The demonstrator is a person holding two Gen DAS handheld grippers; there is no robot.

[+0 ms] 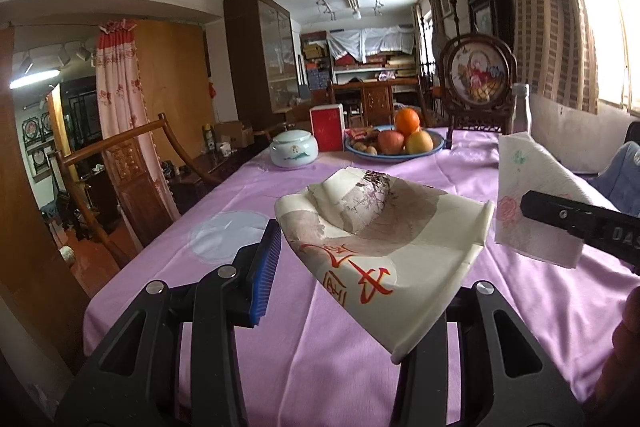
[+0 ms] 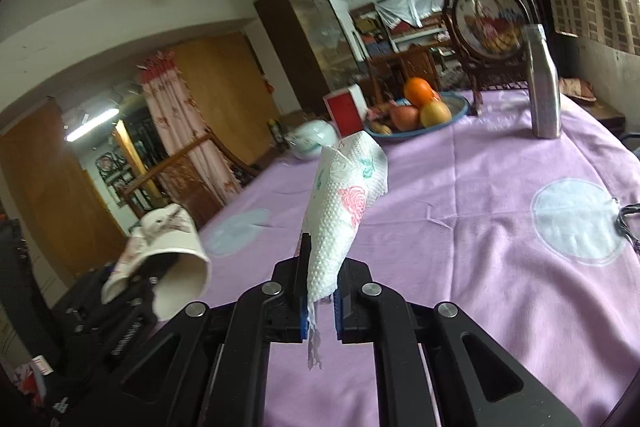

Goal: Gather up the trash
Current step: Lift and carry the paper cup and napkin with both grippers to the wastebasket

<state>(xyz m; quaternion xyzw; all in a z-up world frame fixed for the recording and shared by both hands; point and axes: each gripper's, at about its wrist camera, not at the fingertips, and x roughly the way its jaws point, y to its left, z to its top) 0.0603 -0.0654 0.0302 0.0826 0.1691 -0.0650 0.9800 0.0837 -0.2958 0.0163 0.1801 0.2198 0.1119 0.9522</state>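
A squashed paper cup (image 1: 380,227), cream with red characters, is clamped sideways in my left gripper (image 1: 352,267), held above the purple tablecloth (image 1: 320,347). One blue pad (image 1: 266,267) presses its left side; the other finger is hidden behind the cup. My right gripper (image 2: 320,267) is shut on a white paper napkin (image 2: 344,195) with a pink rose print, which stands up from the jaws. The right wrist view shows the left gripper (image 2: 132,291) and its cup (image 2: 176,247) at the left. The left wrist view shows the right gripper (image 1: 560,219) and the napkin (image 1: 528,179) at the right.
At the far end of the table stand a fruit bowl (image 1: 394,143), a white lidded jar (image 1: 293,148), a red box (image 1: 327,127) and a round embroidered screen (image 1: 478,75). A metal bottle (image 2: 542,83) stands at the right. A wooden chair (image 1: 120,163) lines the left edge.
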